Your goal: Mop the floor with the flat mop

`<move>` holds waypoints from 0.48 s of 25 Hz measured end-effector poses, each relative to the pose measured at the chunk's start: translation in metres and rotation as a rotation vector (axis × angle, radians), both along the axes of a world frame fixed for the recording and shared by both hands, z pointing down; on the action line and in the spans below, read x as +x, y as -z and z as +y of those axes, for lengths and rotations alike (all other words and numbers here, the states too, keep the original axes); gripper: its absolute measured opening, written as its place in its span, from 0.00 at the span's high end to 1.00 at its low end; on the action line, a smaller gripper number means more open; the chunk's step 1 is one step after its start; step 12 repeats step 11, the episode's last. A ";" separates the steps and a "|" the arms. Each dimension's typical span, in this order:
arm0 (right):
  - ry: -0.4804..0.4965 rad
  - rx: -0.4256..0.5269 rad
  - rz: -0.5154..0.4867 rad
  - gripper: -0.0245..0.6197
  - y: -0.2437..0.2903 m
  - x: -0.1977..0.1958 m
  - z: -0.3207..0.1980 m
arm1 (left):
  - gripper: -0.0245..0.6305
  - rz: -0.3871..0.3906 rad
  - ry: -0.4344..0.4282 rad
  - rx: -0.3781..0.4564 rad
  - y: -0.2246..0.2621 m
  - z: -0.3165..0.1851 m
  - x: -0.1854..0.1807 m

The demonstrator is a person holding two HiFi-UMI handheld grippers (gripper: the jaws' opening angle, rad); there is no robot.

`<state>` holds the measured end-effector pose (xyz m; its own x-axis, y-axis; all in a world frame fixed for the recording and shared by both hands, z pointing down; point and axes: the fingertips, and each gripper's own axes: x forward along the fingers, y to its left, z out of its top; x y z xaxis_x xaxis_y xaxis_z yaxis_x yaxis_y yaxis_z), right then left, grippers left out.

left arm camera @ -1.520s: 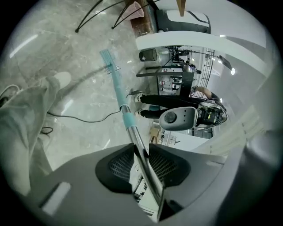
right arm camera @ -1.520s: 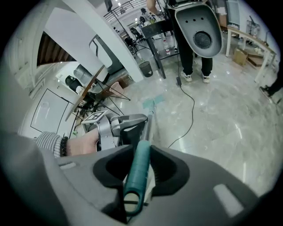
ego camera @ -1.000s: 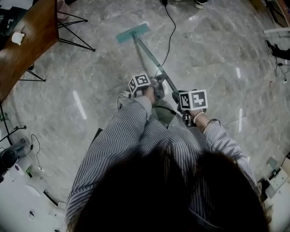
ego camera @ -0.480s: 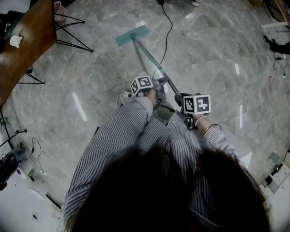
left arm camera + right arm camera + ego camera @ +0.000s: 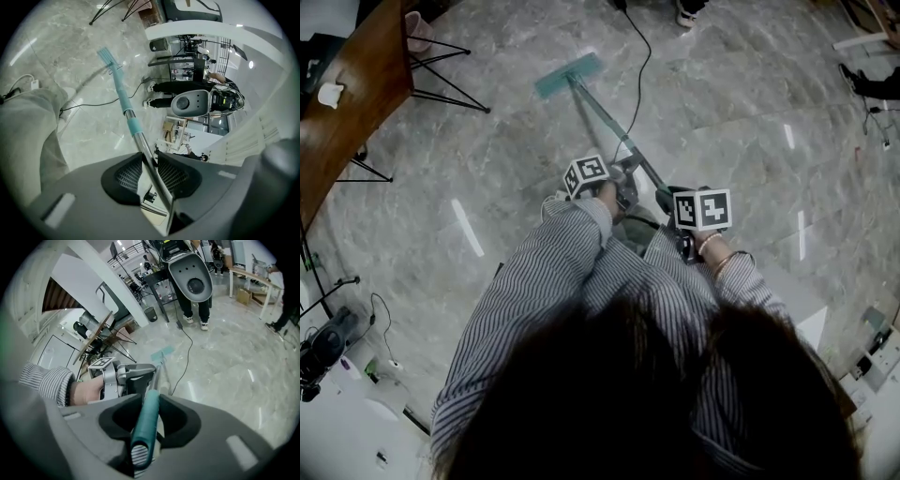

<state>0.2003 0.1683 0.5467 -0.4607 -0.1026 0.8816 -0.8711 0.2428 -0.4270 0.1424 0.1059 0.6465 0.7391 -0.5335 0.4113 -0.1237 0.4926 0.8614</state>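
The flat mop has a teal head [image 5: 570, 75] lying on the grey marble floor ahead, with its pole [image 5: 609, 127] slanting back toward me. My left gripper [image 5: 617, 183] is shut on the metal part of the mop pole [image 5: 145, 154], lower down. Higher up, my right gripper [image 5: 670, 202] is shut on the teal grip at the pole's top end [image 5: 145, 420]. In the right gripper view the left gripper [image 5: 133, 378] sits just ahead on the pole and the mop head [image 5: 161, 352] rests beyond it. In the left gripper view the mop head [image 5: 107, 56] stands far along the pole.
A brown wooden table [image 5: 347, 103] on thin black legs stands at the left. A black cable [image 5: 645, 66] trails over the floor near the mop head. A person's shoes [image 5: 686, 14] and a white machine [image 5: 190, 275] stand beyond. Equipment lies at the lower left [image 5: 328, 342].
The mop head sits slightly left of where it was. Both grippers keep their hold on the pole and have barely shifted.
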 end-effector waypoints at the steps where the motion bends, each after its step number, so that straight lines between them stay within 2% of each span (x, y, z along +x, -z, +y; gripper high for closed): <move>1: -0.001 0.000 0.000 0.78 0.000 0.000 0.000 | 0.80 0.001 0.001 -0.001 0.000 0.000 0.000; 12: -0.018 0.010 -0.001 0.78 -0.001 0.000 0.002 | 0.80 0.012 0.008 -0.014 -0.003 0.002 0.000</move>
